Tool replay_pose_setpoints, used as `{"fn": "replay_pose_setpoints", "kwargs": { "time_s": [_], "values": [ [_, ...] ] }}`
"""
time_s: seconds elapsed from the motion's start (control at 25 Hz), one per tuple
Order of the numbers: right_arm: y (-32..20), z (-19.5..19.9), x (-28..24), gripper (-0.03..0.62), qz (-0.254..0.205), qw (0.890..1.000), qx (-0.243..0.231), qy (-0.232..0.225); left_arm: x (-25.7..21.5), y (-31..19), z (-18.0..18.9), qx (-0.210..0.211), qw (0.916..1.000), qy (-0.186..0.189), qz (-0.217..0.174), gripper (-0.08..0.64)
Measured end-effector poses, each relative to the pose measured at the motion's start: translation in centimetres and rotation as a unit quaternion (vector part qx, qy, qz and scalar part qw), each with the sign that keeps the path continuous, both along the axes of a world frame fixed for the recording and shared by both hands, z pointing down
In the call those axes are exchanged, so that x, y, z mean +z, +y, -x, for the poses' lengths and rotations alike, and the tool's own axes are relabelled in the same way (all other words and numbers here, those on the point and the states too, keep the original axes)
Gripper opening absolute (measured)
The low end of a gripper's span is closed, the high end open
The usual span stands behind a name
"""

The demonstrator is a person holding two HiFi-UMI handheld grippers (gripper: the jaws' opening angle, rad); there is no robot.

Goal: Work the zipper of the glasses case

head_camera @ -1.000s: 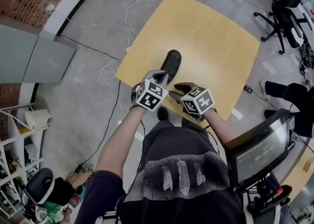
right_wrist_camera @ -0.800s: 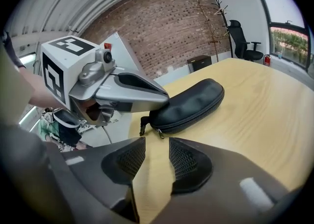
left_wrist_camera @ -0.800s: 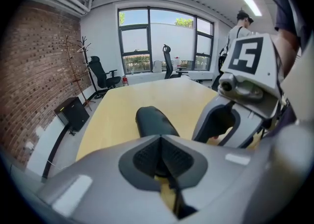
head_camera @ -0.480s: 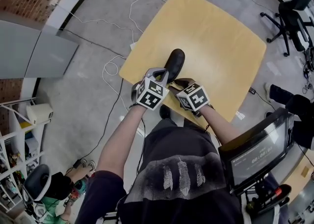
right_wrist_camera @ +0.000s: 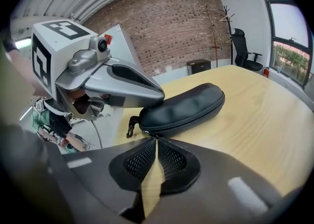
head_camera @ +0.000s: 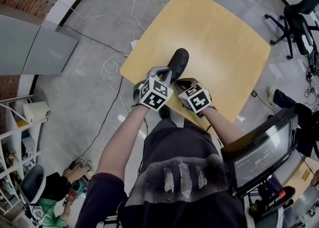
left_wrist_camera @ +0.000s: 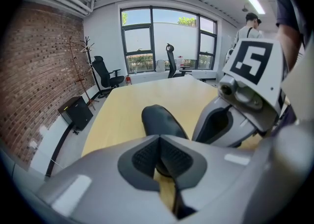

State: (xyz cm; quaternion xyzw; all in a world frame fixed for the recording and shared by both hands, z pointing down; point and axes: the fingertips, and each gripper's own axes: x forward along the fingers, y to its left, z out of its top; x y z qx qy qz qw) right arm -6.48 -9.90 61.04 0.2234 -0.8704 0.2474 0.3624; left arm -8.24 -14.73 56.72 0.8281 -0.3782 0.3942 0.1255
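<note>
Two grippers met at the near end of the black glasses case, which lay on the wooden table. The left gripper had its jaws pressed together over that end. The right gripper had just been closing its jaws, pinching the zipper pull.

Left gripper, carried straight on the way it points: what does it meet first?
The glasses case, its near end lying right at the shut tips of the left gripper; contact may already exist, since depth is unclear.

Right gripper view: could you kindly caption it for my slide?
Right gripper, jaws just closed, pinching the zipper pull of the black glasses case.
</note>
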Motion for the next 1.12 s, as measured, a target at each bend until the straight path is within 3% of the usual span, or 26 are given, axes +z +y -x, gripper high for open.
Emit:
{"fn": "replay_pose_setpoints", "kwargs": {
  "time_s": [0.16, 0.68, 0.84, 1.12],
  "values": [
    [0.0, -0.3, -0.1, 0.003, -0.011, 1.000, -0.017, 0.003, 0.1, -0.2, -0.2, 0.000, 1.0000, -0.005, -0.003, -0.014],
    [1.1, -1.4, -0.2, 0.003, 0.029, 0.999, -0.015, -0.015, -0.1, 0.4, -0.7, 0.009, 0.9999, -0.001, -0.007, -0.015],
    [1.2, -0.9, -0.4, 0.149, 0.038, 0.998, -0.033, -0.026, -0.3, 0.2, -0.8, 0.009, 0.9999, 0.000, -0.006, -0.014],
    [-0.2, -0.1, 0.1, 0.138, 0.045, 0.998, -0.015, -0.041, 0.1, -0.6, -0.8, 0.006, 1.0000, -0.003, 0.001, -0.015]
  ]
}}
